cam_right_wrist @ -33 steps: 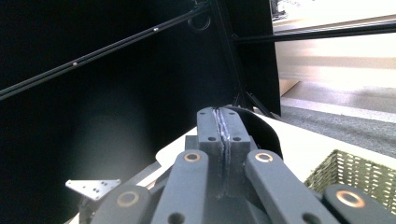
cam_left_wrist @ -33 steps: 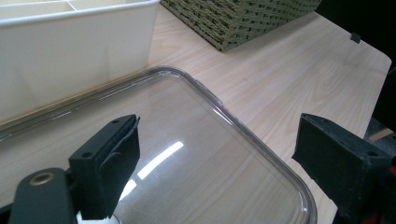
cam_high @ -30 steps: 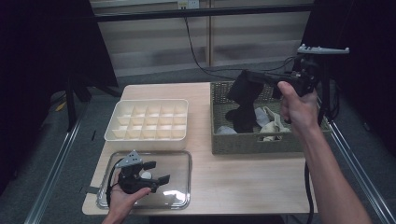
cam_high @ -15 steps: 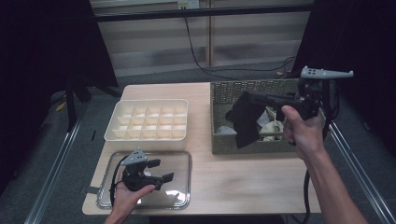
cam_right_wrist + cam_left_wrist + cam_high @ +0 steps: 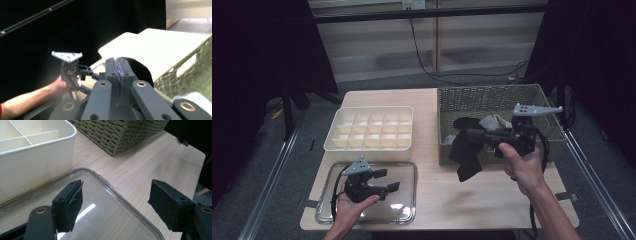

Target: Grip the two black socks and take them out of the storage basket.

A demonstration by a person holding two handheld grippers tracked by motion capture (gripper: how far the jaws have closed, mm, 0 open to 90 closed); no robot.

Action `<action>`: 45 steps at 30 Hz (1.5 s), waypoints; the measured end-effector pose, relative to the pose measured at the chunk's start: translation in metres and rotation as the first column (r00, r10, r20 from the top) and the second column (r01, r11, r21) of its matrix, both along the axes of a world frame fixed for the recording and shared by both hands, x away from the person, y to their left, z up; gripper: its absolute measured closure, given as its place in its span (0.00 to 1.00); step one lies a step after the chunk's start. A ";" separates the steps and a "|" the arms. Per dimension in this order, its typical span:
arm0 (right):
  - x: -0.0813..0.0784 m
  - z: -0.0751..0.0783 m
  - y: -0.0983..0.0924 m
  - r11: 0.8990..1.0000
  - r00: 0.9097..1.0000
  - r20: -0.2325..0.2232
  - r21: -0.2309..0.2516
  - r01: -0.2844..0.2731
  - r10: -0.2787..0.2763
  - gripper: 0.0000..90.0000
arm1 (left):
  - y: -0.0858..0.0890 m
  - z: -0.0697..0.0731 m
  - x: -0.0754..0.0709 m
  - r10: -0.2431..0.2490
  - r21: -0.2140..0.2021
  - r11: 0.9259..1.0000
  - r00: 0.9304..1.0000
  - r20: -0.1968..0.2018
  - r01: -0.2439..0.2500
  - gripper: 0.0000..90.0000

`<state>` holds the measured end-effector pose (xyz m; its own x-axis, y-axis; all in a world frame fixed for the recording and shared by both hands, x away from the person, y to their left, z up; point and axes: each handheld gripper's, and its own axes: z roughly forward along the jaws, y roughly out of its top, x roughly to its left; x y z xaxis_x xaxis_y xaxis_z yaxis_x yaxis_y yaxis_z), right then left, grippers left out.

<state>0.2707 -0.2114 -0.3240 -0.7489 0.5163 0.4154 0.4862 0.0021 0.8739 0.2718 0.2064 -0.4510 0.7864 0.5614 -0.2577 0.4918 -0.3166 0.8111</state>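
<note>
My right gripper is shut on a black cloth, which hangs down over the front wall of the woven basket and above the wooden table. In the right gripper view the jaws stand pressed together with the black cloth behind them. My left gripper is held low over the clear tray at the front left. Its jaws have just been closing a little but still stand wide apart, with nothing between them, just the clear tray below.
A white compartment box sits behind the tray, and its wall is close to the left gripper. The basket holds pale cloth items. Bare wooden tabletop lies between the tray and the right hand.
The right gripper has come down and towards the front with the black cloth, from above the basket to its front wall. The left gripper's jaws have narrowed slightly; that hand has stayed in place.
</note>
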 end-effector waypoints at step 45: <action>0.015 -0.149 0.044 0.983 0.962 -0.268 -0.161 -0.091 0.045 0.98 | -0.073 -0.008 0.011 -0.230 0.008 0.973 0.973 -0.033 0.230 0.70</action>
<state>0.2857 -0.1676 -0.4734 -0.6615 0.5480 0.5120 0.6913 0.1808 0.6996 0.2830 0.1338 -0.4591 0.8863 0.3693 -0.2795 0.4303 -0.4335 0.7918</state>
